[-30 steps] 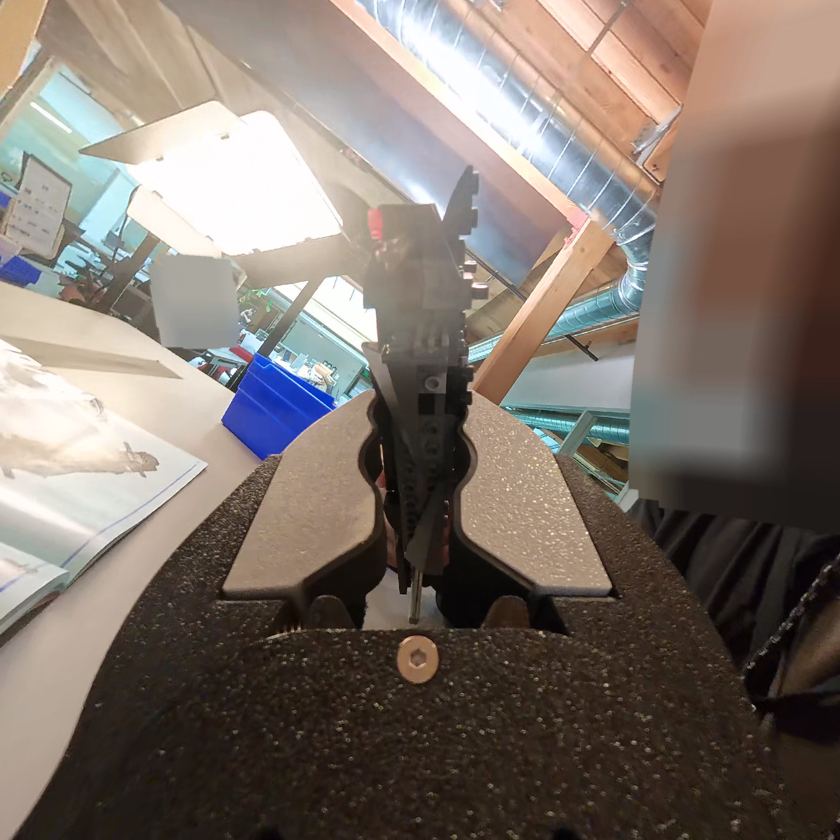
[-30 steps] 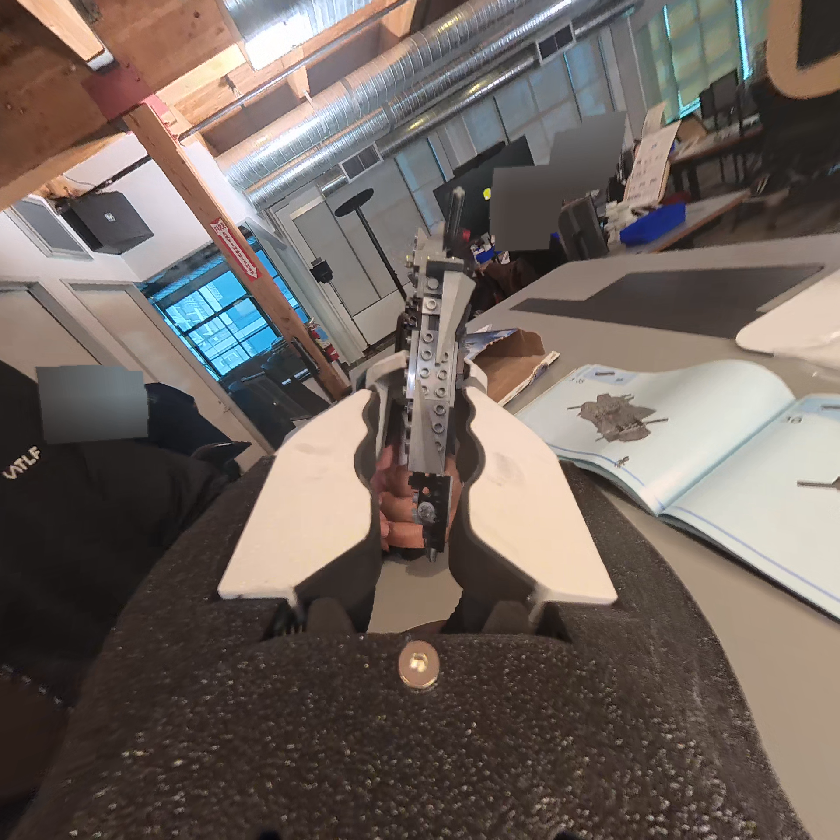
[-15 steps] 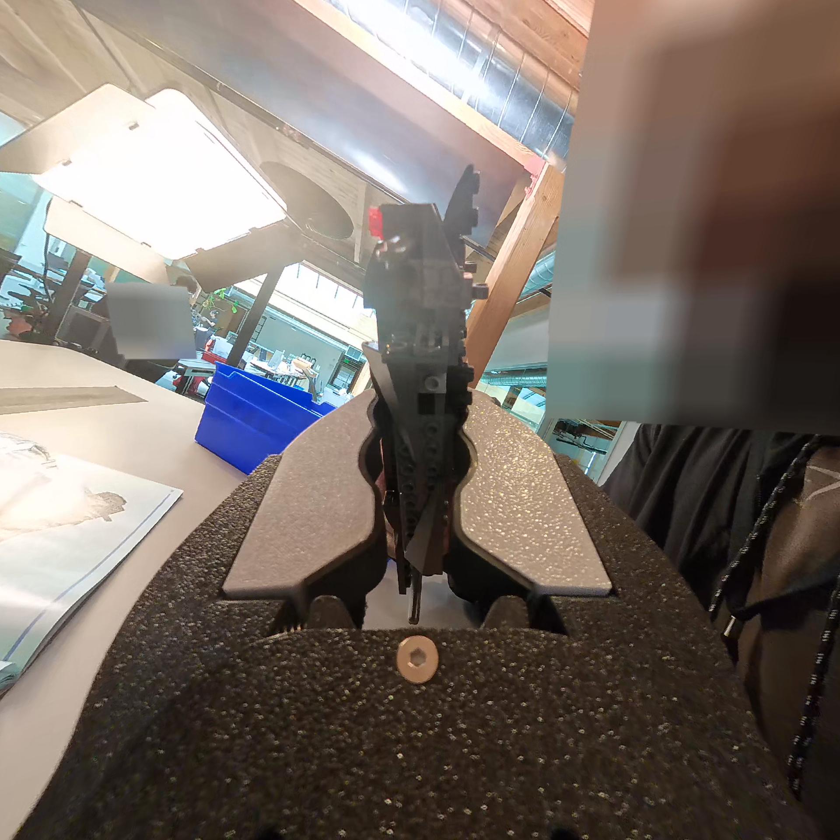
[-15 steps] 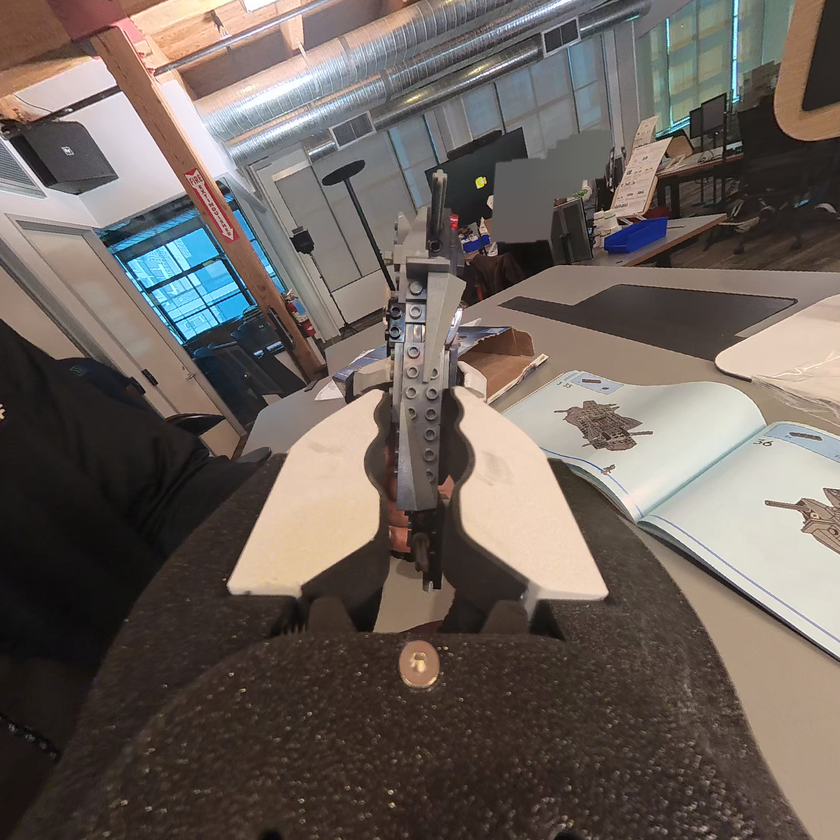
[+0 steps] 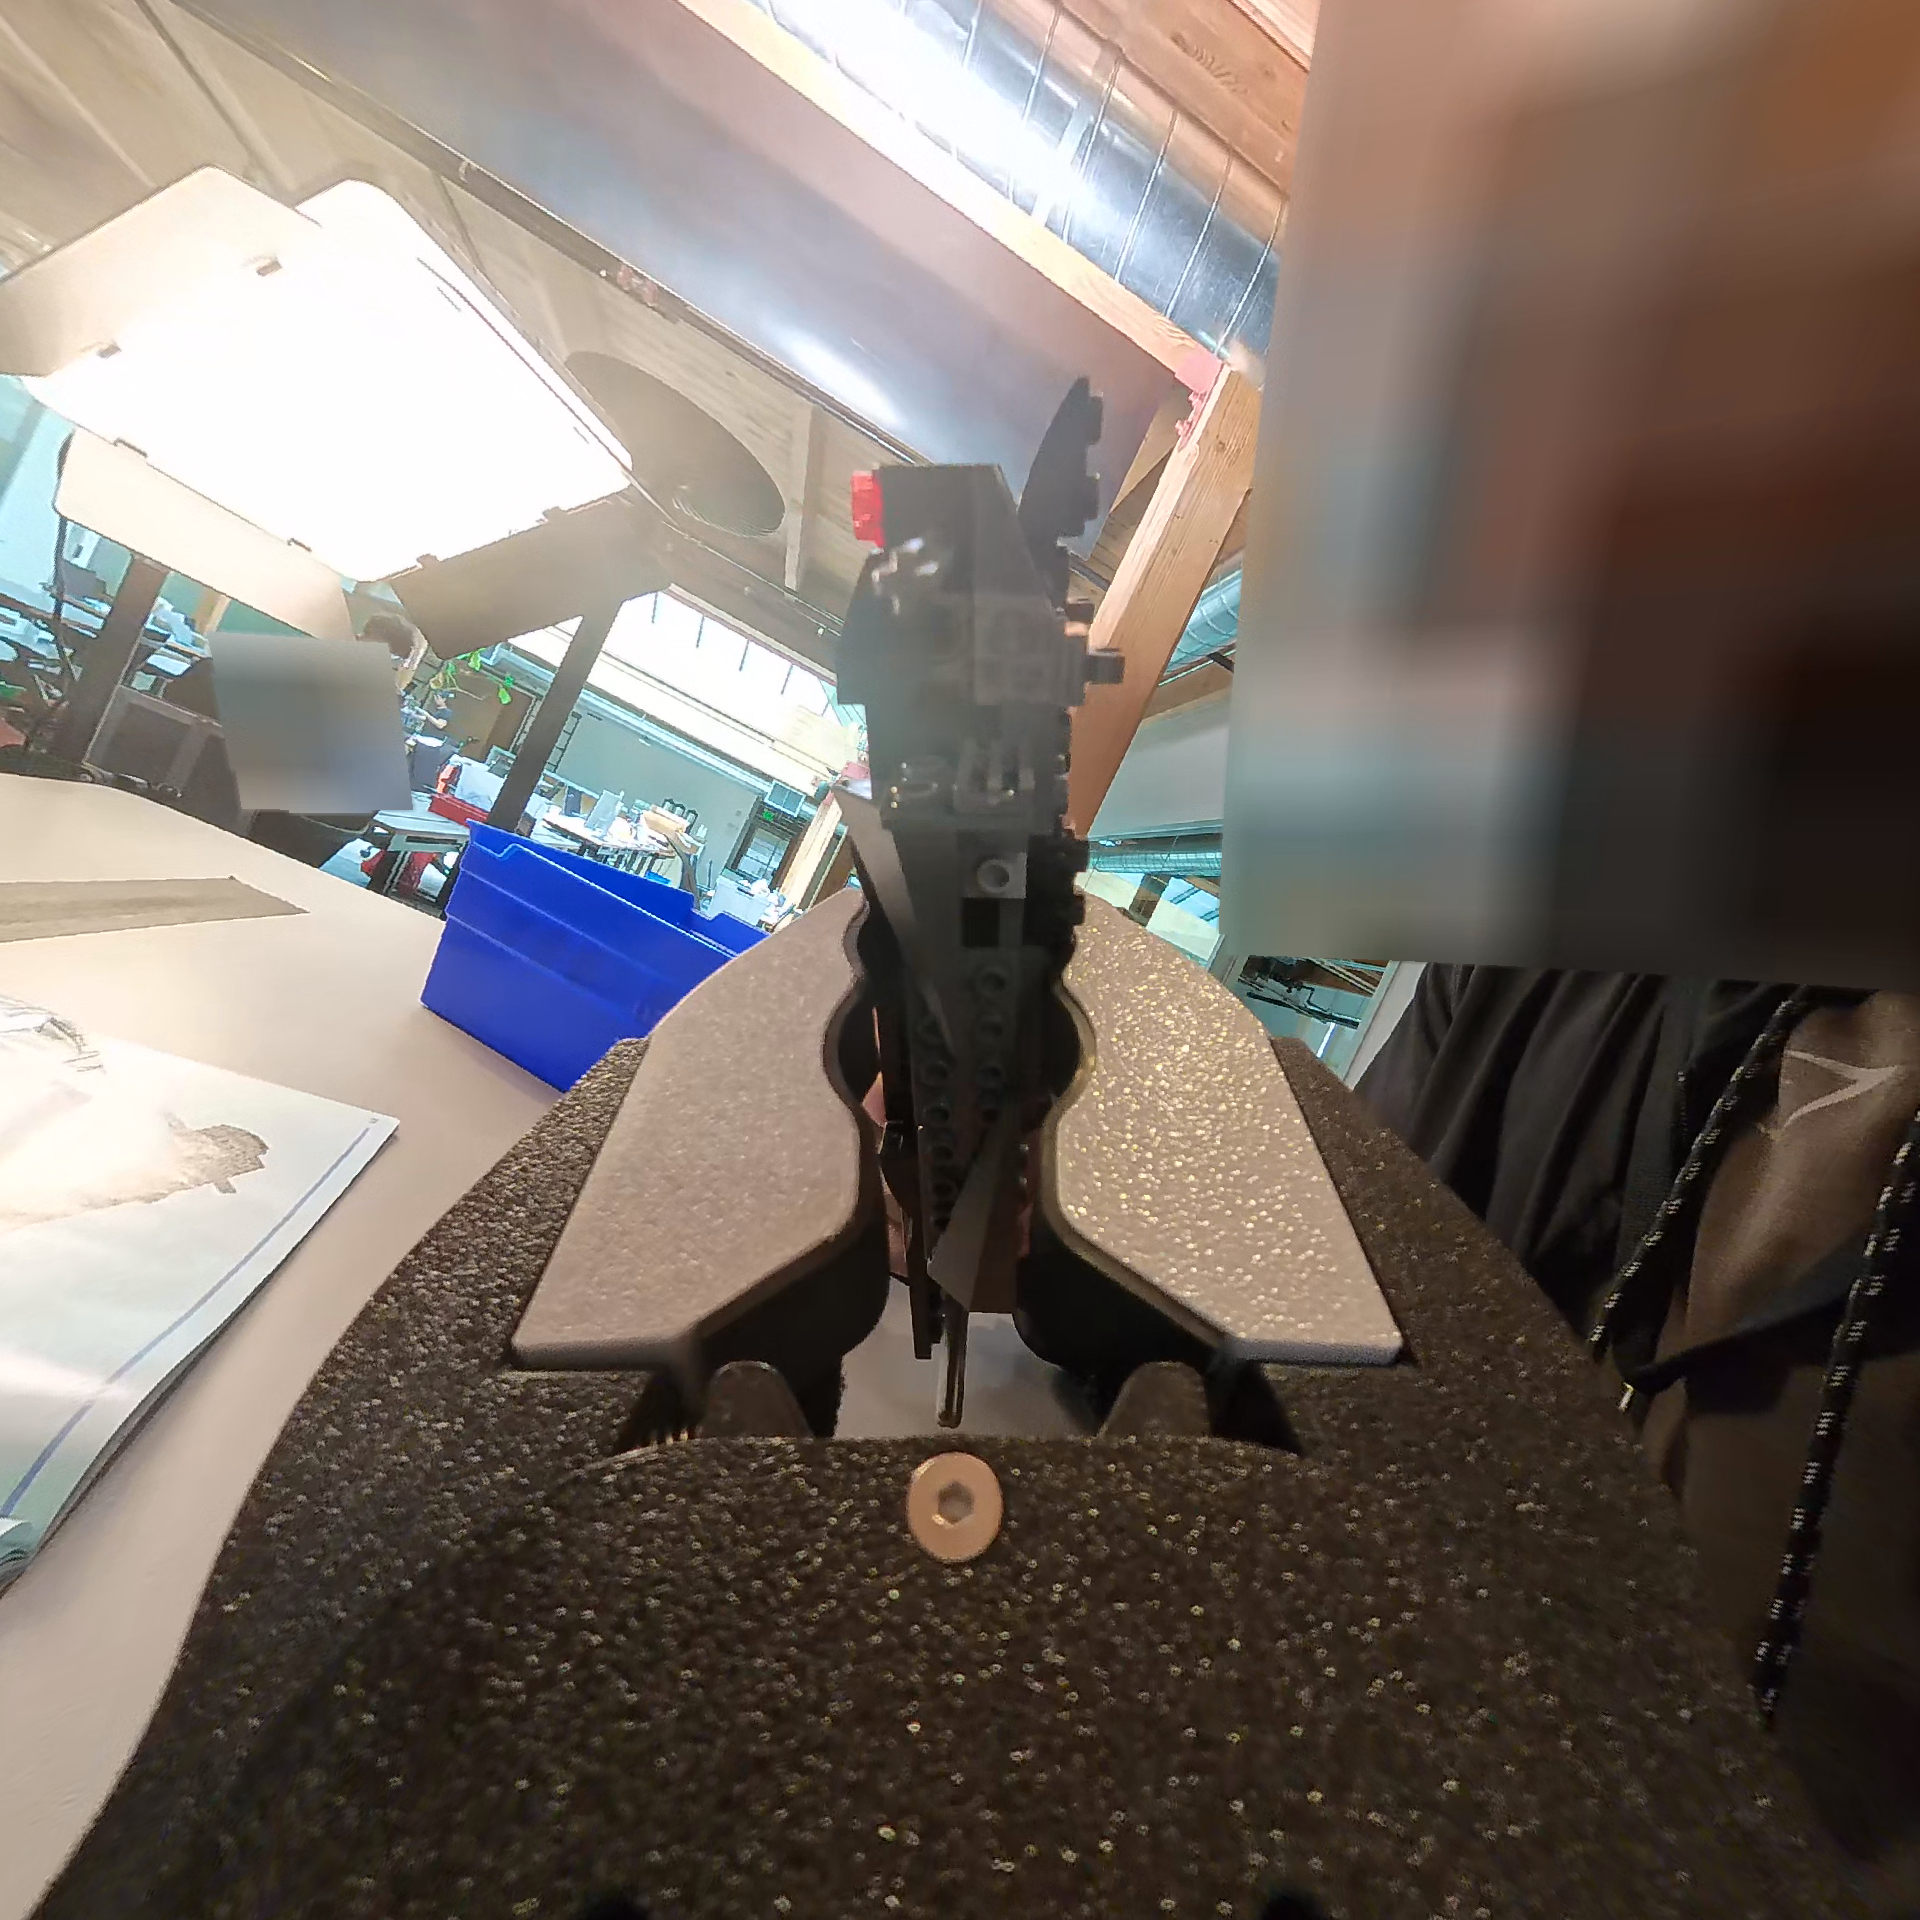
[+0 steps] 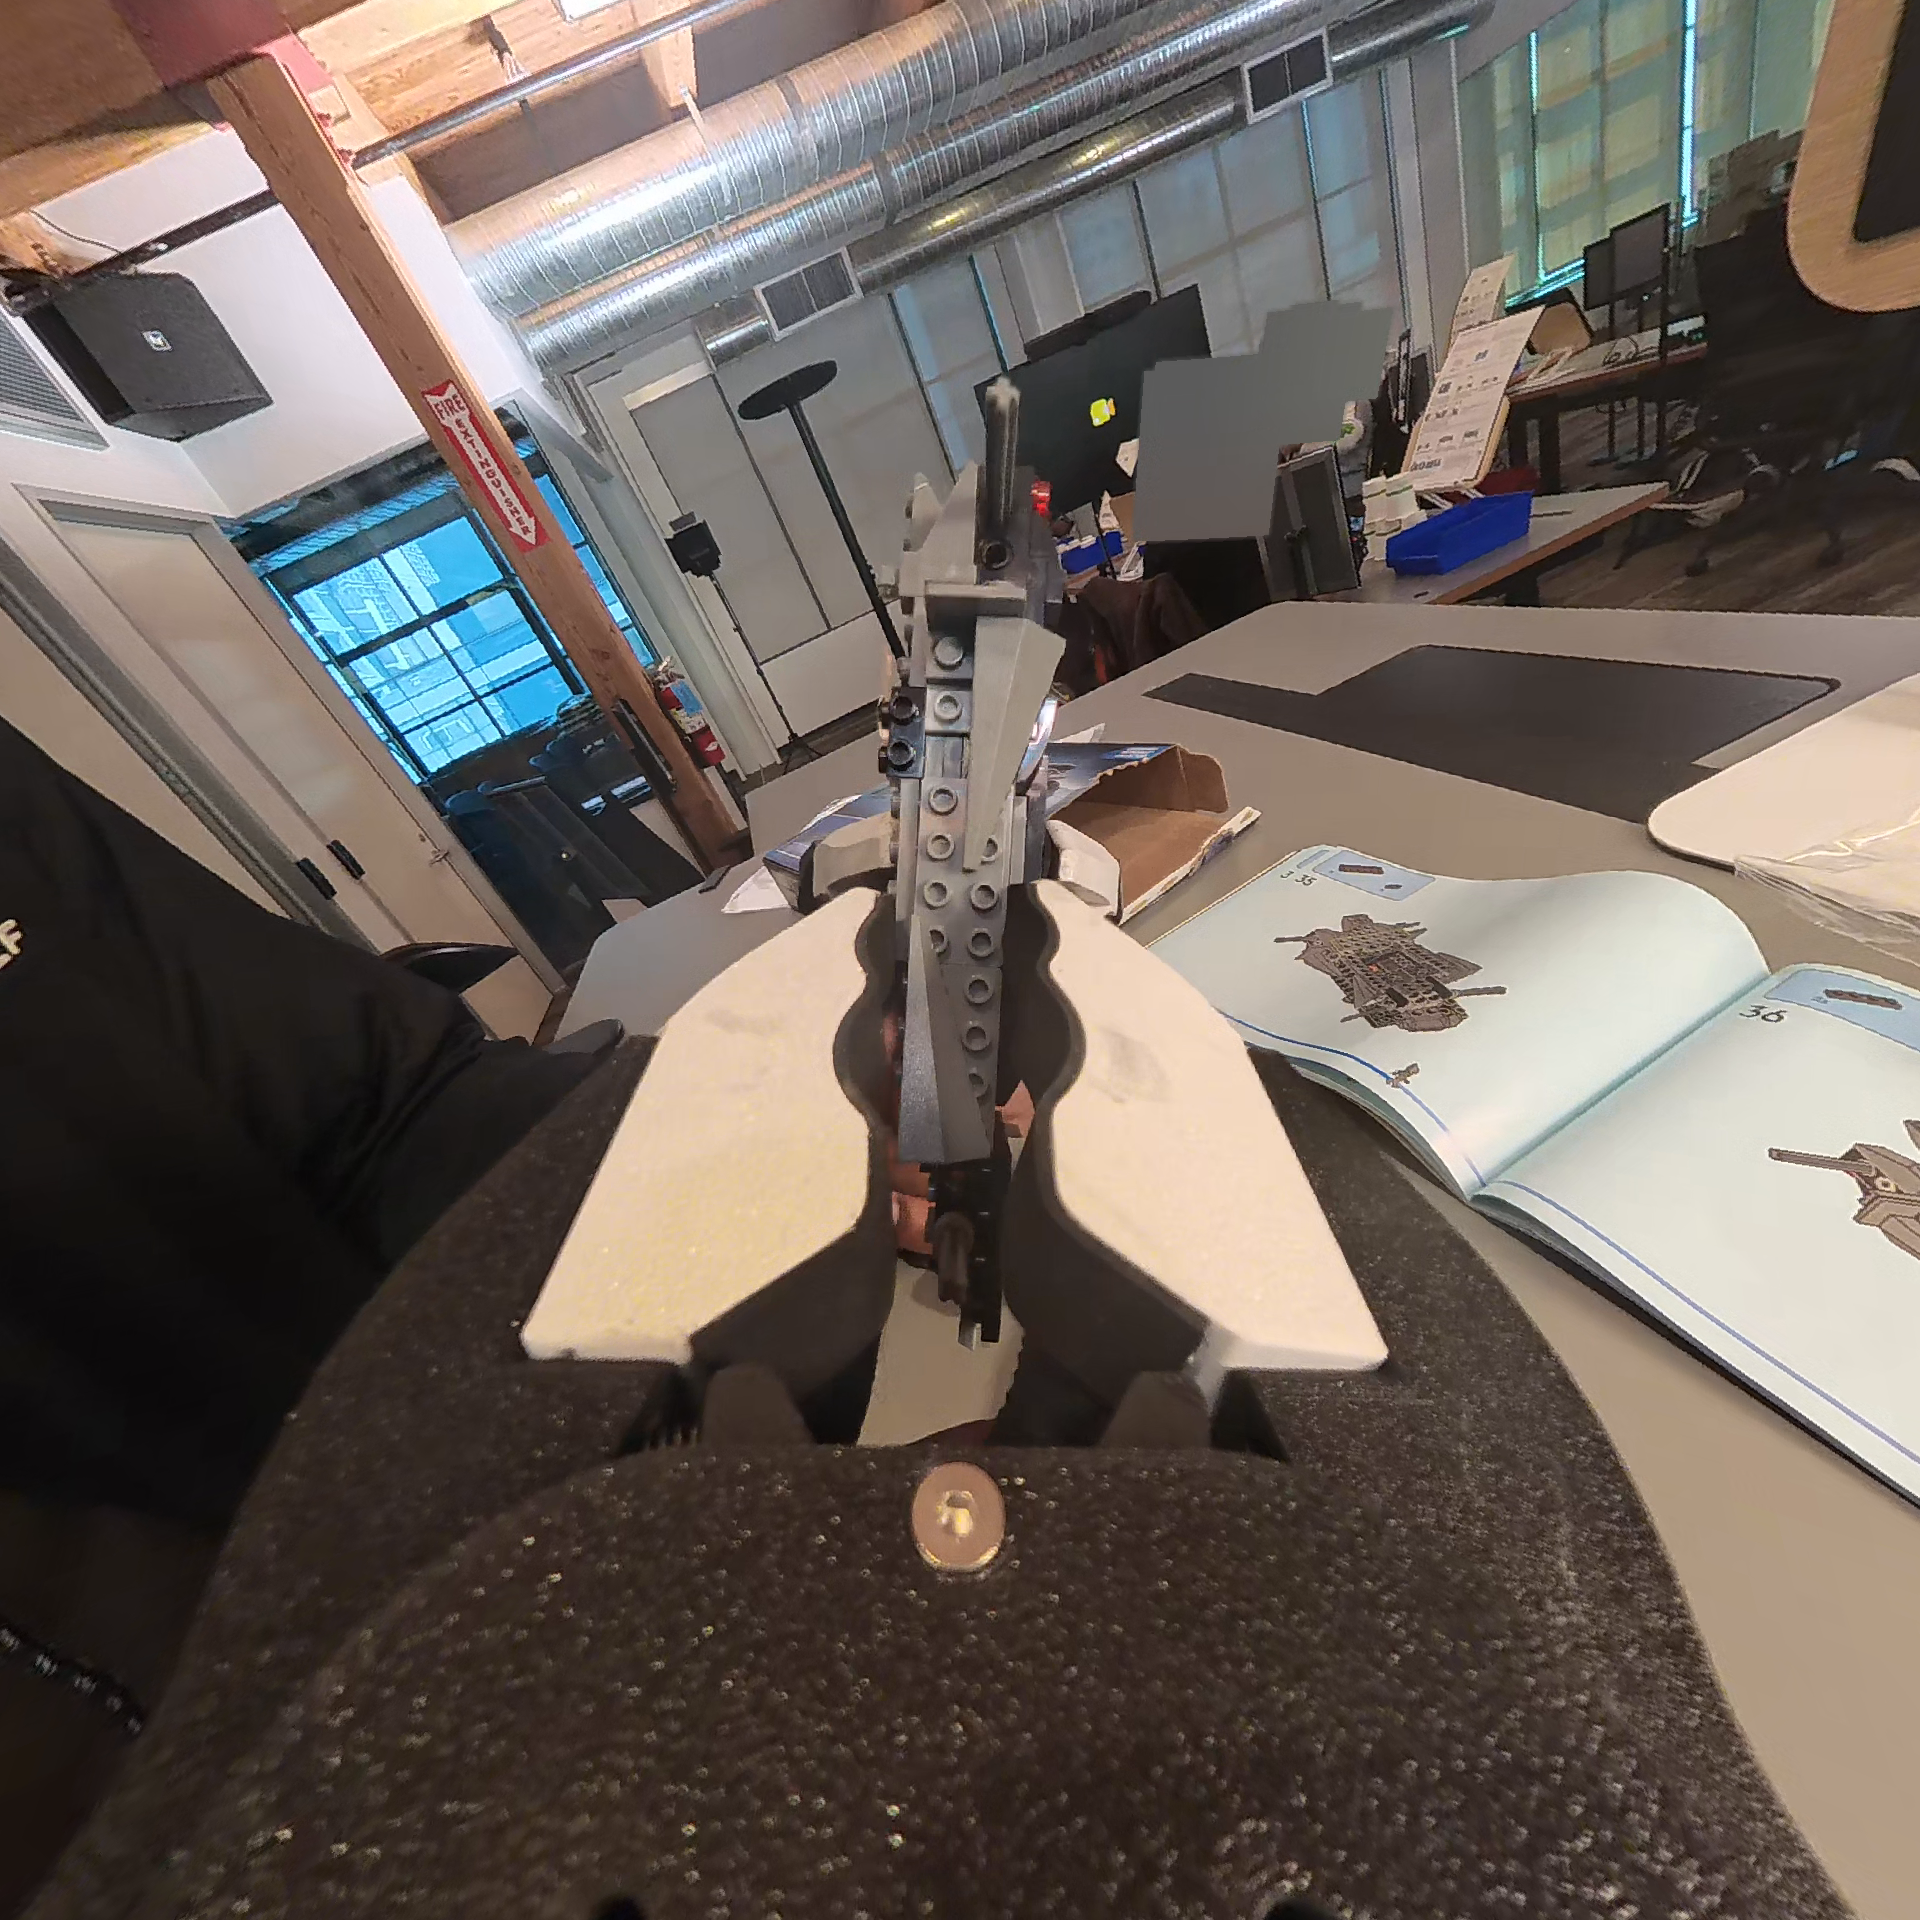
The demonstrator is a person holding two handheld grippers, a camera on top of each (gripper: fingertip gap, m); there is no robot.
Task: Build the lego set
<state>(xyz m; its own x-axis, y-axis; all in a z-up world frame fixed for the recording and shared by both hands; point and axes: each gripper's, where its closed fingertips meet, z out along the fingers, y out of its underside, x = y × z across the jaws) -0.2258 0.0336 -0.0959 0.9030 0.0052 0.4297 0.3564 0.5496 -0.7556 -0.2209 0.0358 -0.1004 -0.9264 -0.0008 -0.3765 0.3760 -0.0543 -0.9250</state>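
A grey brick-built model [image 5: 966, 727] with a small red piece at its top stands upright between my two grippers, held up above the grey table [image 5: 260, 987]. My left gripper [image 5: 961, 935] is shut on its lower part, with both pads pressed against its sides. My right gripper [image 6: 956, 914] is shut on the same model [image 6: 961, 779] from the opposite side. In the right wrist view the left gripper's pale fingertips [image 6: 1093, 868] show just behind the model. A hand shows low between the right gripper's fingers.
An open instruction booklet [image 6: 1507, 997] lies on the table and also shows in the left wrist view [image 5: 125, 1247]. A blue bin [image 5: 582, 966], an opened cardboard box [image 6: 1153, 821], a dark mat [image 6: 1507, 717] and a white tray [image 6: 1808, 790] sit farther off. A person in a black hoodie [image 5: 1610, 1195] is close by. My two grippers' fingertips are within a few centimetres of each other.
My right gripper's fingers have closed in on the model, which now sits straighter between them. Both grippers have swung round with the model. The left grasp is unchanged.
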